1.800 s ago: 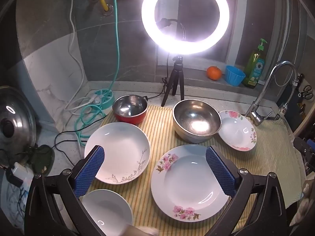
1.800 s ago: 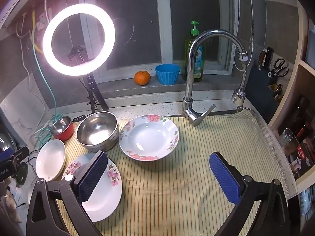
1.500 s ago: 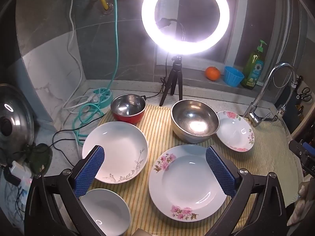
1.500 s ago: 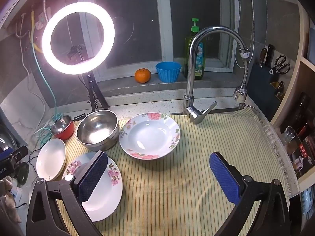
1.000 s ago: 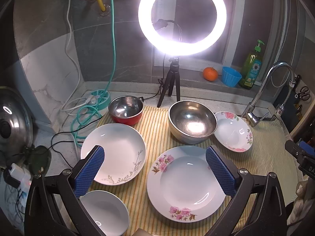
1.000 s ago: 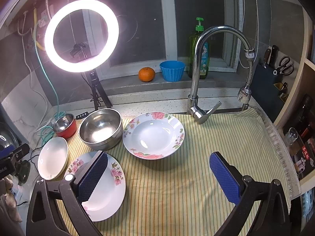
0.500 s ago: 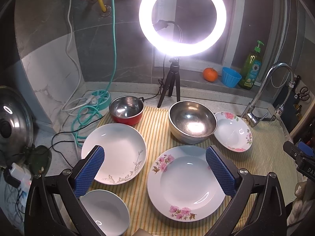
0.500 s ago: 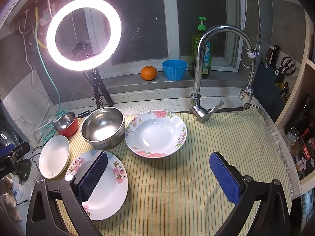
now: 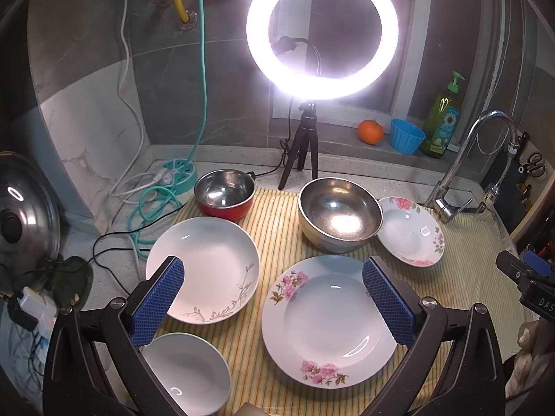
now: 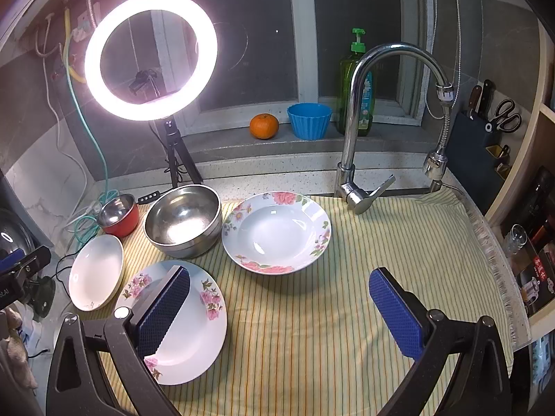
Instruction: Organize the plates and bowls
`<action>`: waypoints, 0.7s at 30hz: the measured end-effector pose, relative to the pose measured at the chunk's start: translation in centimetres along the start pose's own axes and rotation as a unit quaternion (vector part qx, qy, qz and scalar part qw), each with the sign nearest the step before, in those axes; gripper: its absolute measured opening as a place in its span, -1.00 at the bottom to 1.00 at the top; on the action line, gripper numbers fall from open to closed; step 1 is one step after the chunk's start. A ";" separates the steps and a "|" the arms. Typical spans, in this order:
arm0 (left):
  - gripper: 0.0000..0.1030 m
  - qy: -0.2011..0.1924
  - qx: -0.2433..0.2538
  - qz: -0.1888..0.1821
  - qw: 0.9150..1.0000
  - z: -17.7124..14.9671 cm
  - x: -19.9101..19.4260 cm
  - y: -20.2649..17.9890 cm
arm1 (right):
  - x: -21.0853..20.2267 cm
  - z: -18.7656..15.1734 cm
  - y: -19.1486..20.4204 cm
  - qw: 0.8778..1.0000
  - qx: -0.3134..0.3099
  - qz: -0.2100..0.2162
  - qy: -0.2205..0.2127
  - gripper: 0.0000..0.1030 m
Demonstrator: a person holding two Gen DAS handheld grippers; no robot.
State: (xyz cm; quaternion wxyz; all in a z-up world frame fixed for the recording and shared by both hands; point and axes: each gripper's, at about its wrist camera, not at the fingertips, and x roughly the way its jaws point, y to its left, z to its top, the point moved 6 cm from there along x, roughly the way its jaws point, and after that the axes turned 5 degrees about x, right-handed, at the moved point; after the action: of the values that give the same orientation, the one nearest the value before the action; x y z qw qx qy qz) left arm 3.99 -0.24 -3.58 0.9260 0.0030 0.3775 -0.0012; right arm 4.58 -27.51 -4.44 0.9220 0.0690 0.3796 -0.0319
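On a yellow striped cloth lie a large floral plate, a white plate with a leaf pattern, a small white bowl, a smaller floral plate, a large steel bowl and a small red steel bowl. My left gripper is open and empty, above the large floral plate and the white plate. My right gripper is open and empty, above the cloth in front of the smaller floral plate; its left finger overlaps the large floral plate.
A lit ring light on a tripod stands behind the bowls. A tap rises at the back right. An orange, blue cup and soap bottle sit on the sill. Cables lie at left.
The right gripper's view has shifted a little, so the dishes sit further right in it. The left gripper has barely moved. Both stay open and empty.
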 end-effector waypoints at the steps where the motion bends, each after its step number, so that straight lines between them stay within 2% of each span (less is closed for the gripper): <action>1: 0.99 0.000 0.000 0.000 1.000 0.0 0.0 0.0 | 0.0 0.0 0.1 1.000 -0.001 0.000 0.000 0.98; 21: 0.99 -0.002 0.000 -0.001 1.000 -0.1 -0.3 0.0 | 0.0 -0.1 0.2 1.000 -0.002 0.000 0.001 0.98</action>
State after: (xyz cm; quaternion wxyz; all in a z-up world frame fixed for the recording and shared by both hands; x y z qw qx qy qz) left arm 3.67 -0.28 -3.46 0.9267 0.0030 0.3758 -0.0021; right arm 4.49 -27.30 -4.51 0.9217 0.0671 0.3809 -0.0313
